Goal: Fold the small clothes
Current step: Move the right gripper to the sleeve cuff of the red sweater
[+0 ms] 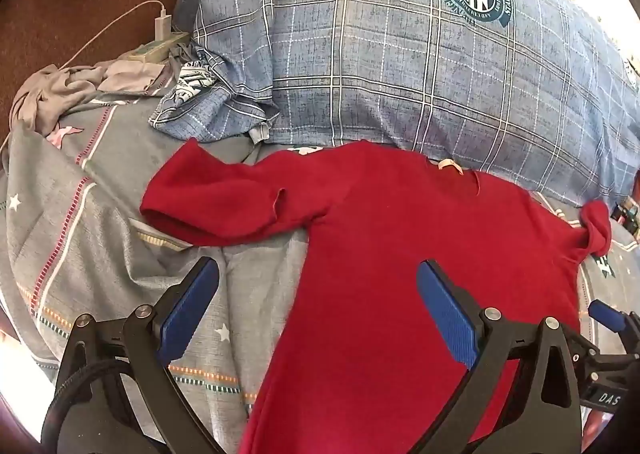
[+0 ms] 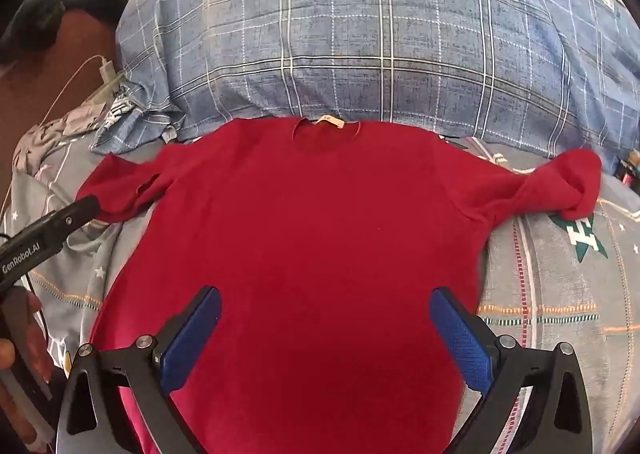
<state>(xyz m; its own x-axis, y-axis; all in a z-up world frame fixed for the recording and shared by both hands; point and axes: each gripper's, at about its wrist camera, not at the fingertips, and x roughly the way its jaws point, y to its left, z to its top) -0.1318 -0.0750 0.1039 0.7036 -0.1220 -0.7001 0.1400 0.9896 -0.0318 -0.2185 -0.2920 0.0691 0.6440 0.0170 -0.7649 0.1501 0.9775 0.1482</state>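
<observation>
Red shirt [image 2: 312, 221] lies flat on the bed [image 1: 100, 213], collar toward the blue quilt [image 2: 380, 53], ready for folding. My left gripper [image 1: 318, 318] and right gripper [image 2: 325, 338] hover spread, fingers holding nothing.

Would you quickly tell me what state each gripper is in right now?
Left gripper: open, holding nothing, over the red shirt.
Right gripper: open, holding nothing, over the same shirt.

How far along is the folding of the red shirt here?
Done: the red shirt lies spread flat on the bed sheet, though its right sleeve is bunched. In hand: nothing; the left tool and right tool are open. Left: every fold.
</observation>
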